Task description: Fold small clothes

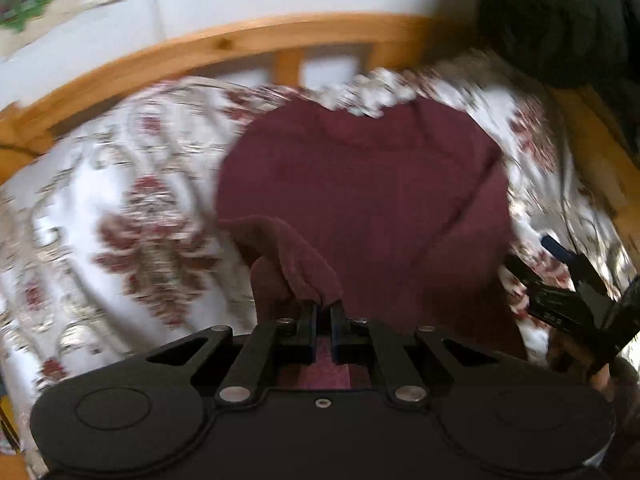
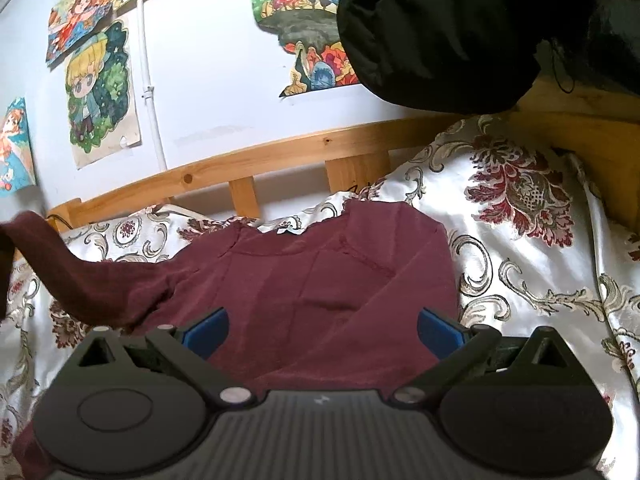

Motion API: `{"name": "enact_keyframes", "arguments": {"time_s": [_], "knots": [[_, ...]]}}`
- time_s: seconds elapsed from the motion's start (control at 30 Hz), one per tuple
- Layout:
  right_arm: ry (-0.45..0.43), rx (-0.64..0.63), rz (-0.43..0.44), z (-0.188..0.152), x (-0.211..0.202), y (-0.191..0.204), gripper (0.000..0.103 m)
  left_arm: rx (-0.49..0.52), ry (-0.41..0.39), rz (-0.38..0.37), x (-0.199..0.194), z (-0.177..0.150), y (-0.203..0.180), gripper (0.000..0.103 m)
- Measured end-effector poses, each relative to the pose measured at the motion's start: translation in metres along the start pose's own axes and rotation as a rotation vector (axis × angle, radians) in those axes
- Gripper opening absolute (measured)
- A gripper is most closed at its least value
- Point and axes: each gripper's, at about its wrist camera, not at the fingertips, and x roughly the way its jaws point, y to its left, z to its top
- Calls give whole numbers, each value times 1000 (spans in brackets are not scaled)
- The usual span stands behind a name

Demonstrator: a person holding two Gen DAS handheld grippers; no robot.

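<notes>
My left claw (image 1: 323,307) pinches a sleeve (image 1: 288,252) of the maroon shirt (image 1: 360,184); my right claw (image 2: 322,330) hangs released above it.

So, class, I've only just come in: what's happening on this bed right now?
A person with a gripper in each hand is folding a maroon top laid on the floral bedspread. The left gripper is shut on one sleeve and holds it up off the cover. The right gripper is open above the near part of the top, holding nothing. The fold is not yet done.
</notes>
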Motion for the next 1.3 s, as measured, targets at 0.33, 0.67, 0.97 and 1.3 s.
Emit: {"name": "enact_keyframes", "arguments": {"time_s": [0.33,0.67,0.97,1.3], "knots": [[51,6,-73,-3,7,-11,102,137,153,-134,102,19,-86,6],[177,98,-111,-28,39,-31,102,59,66,-225,152,26,-64,44],[117,138,84,-32,34,-21,102,-96,-112,-117,142,22,27,71],[221,20,332,-44,43,21,68,-140,-228,37,166,35,103,71]]}}
